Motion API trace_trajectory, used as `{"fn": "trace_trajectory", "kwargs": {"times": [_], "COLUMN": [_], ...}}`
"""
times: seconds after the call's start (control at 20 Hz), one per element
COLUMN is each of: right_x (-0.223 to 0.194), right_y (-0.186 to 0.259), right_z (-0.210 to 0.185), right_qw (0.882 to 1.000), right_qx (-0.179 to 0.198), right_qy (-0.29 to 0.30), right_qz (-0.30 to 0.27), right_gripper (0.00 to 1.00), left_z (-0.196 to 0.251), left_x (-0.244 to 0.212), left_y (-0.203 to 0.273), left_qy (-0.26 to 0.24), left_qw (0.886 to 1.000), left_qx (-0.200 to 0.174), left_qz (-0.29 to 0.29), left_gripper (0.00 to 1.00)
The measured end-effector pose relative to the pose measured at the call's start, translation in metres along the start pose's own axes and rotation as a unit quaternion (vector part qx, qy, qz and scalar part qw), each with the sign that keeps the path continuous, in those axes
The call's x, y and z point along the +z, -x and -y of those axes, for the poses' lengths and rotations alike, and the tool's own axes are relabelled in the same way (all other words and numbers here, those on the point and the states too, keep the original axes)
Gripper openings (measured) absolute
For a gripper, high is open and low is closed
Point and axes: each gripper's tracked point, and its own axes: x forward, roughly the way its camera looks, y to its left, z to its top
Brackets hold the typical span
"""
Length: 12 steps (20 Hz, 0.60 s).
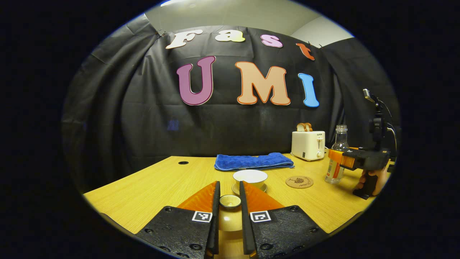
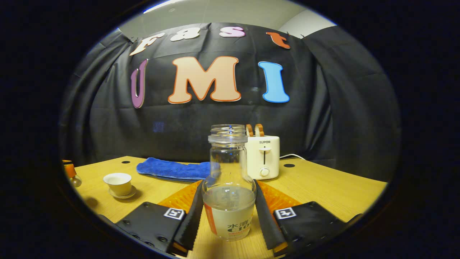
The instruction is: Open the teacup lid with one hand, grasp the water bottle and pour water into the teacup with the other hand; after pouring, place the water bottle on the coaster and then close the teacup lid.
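Clear glass, the water bottle (image 2: 229, 187) stands uncapped between my right gripper's (image 2: 227, 212) jaws, which flank its labelled base; I cannot tell if they press it. My left gripper (image 1: 230, 203) pinches the teacup lid (image 1: 230, 201) by its knob, lifted just before the open teacup (image 1: 250, 178) on its saucer. A round coaster (image 1: 299, 181) lies bare between cup and bottle, with free counter (image 1: 143, 190) around it. Behind sit a blue towel (image 1: 253, 161) and a toaster (image 2: 264, 156) near the far edge; its brand lettering is too small for me.
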Motion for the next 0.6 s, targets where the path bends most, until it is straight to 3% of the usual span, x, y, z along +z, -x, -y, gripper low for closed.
{"fn": "trace_trajectory", "kwargs": {"times": [0.15,0.35,0.5,0.6], "right_x": [0.000,0.001,0.007,0.016], "right_y": [0.003,0.006,0.012,0.010], "right_z": [-0.004,-0.019,-0.052,-0.082], "right_qw": [1.000,1.000,0.993,0.974], "right_qx": [0.006,0.024,0.060,0.086], "right_qy": [0.000,0.015,0.101,0.206], "right_qz": [-0.001,0.003,0.022,0.034], "right_gripper": [0.68,0.67,0.68,0.67], "left_z": [-0.003,-0.016,-0.029,-0.039], "left_x": [0.001,0.000,0.000,-0.001], "left_y": [0.000,-0.001,-0.001,-0.002], "left_qy": [-0.001,-0.001,0.000,0.001], "left_qw": [1.000,1.000,1.000,1.000], "left_qx": [-0.004,0.001,0.006,0.007], "left_qz": [0.000,0.001,0.000,-0.001], "left_gripper": [0.23,0.23,0.24,0.24]}}
